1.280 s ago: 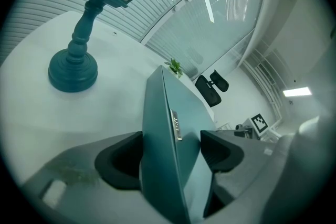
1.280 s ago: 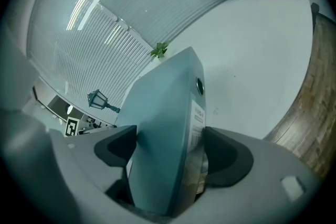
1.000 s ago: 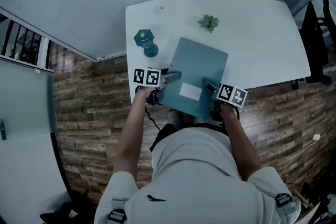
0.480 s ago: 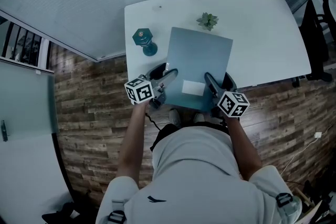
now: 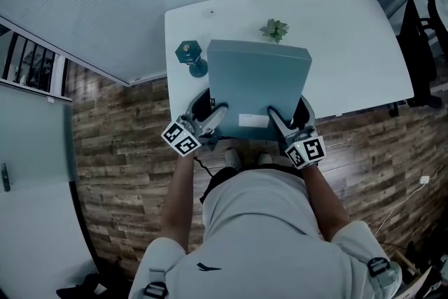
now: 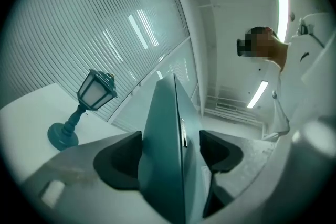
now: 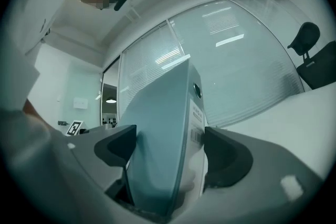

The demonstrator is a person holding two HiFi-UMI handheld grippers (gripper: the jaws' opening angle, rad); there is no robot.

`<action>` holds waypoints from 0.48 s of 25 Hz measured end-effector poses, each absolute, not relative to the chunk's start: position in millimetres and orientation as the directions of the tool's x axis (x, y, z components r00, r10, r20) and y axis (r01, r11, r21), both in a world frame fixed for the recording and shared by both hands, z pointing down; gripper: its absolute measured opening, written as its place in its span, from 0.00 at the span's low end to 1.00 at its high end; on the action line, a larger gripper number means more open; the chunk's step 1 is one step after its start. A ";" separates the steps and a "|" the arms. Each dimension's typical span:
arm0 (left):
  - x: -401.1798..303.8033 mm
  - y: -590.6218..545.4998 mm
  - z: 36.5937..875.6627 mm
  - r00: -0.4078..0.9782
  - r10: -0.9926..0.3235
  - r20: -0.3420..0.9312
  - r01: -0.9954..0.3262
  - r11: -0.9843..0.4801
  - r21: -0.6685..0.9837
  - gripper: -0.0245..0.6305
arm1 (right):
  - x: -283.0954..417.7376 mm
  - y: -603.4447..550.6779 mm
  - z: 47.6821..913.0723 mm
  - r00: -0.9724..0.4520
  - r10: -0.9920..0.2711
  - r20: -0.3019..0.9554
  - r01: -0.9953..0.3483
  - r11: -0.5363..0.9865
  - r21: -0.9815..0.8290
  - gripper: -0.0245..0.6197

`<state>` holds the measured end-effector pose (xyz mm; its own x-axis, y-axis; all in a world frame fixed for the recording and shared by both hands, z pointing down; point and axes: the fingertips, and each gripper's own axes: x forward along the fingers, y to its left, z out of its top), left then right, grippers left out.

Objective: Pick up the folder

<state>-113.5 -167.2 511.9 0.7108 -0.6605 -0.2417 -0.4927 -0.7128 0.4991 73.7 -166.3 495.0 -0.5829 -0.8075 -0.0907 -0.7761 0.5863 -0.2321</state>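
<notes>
Folder (image 5: 259, 77) appears clear of the table (image 5: 350, 45) in the head view, tipped up nearly on edge before the person. The left gripper (image 5: 212, 118) and right gripper (image 5: 275, 118) each hold its near edge towards a lower corner. A lantern ornament (image 5: 190, 54) and a small plant (image 5: 274, 29) stand on the table behind.

In the left gripper view the jaws stand fairly wide, both pads pressing on the folder's thick edge. In the right gripper view they clamp either face beside a white label (image 7: 198, 118), though the wide-angle curve blurs exact contact.

The lift itself looks nearly complete. The next move calls for steady, matched grips so the folder neither twists nor slips.
</notes>
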 end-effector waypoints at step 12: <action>-122.6 -163.4 517.8 0.740 -0.605 -0.293 -0.325 -0.704 0.632 0.57 | 74.3 -170.4 497.9 -0.633 -0.770 -0.081 -0.705 0.617 -0.349 0.63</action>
<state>-122.6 -163.4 517.8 0.7399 -0.6053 -0.2935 -0.3252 -0.7037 0.6317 74.3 -170.4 497.9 -0.6332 -0.7697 -0.0815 -0.7053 0.6171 -0.3489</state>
